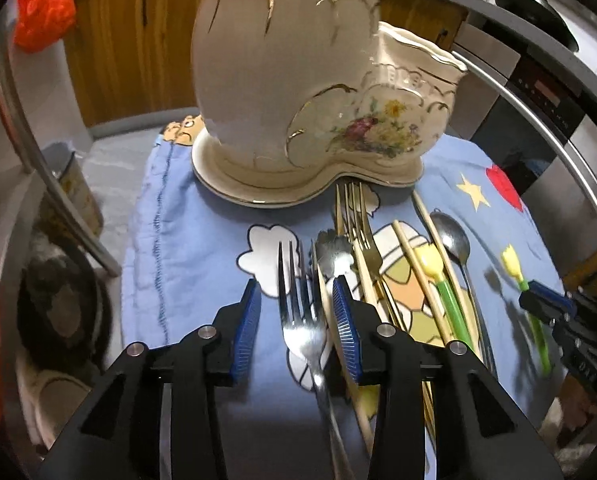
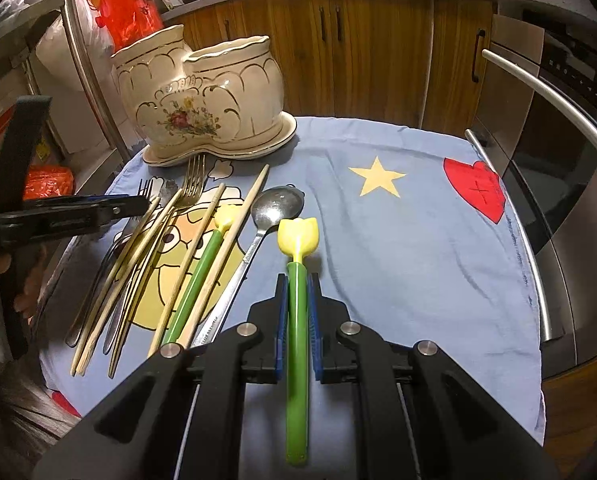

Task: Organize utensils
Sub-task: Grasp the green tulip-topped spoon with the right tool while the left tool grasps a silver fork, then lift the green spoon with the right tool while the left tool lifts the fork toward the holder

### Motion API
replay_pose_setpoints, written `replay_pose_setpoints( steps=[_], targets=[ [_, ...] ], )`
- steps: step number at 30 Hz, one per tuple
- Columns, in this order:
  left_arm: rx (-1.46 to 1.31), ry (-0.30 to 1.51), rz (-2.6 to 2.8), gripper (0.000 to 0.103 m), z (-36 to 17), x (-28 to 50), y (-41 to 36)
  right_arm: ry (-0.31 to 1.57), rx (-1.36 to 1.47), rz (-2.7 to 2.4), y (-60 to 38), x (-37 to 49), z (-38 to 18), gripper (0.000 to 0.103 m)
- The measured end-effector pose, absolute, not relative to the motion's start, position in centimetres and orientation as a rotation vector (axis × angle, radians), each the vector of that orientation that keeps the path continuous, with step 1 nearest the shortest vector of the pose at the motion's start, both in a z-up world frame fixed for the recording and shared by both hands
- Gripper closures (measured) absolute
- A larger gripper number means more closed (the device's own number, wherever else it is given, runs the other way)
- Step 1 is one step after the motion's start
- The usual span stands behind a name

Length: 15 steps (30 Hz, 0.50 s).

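Note:
A cream ceramic utensil holder with two compartments stands on its saucer at the back of the blue cloth; it also shows in the right wrist view. My left gripper is open, its pads on either side of a silver fork lying on the cloth. My right gripper is shut on a green-handled tulip utensil, yellow head pointing forward, held above the cloth. Loose on the cloth lie a gold fork, wooden chopsticks, a steel spoon and a second tulip utensil.
The blue cartoon-print cloth covers a small table. Wooden cabinets stand behind, a steel oven with a bar handle on the right. A red plastic bag hangs at the left. The left gripper shows in the right wrist view.

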<state>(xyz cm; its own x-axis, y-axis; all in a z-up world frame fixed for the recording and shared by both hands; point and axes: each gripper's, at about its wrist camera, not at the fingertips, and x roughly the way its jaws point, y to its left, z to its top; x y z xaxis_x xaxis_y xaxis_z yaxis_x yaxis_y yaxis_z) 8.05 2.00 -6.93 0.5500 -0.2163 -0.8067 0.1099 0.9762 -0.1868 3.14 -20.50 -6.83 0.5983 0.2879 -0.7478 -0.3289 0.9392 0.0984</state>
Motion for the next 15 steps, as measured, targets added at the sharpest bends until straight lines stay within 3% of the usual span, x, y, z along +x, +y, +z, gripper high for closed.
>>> replay_pose_setpoints(
  steps=[5,7,15],
  targets=[
    [-0.147,0.957,-0.227,0.068,-7.03,8.89,2.53,0.85,-0.051,0.362,-20.42,3.13,-6.77,0.093],
    [-0.143,0.96,-0.237,0.081,-7.07,9.01,2.53,0.851,-0.048,0.361,-20.39,3.16,-6.79,0.093],
    [-0.134,0.91,-0.244,0.082,-6.23,8.27,2.58,0.842,-0.051,0.363,-20.1,3.03,-6.53,0.093]
  ],
)
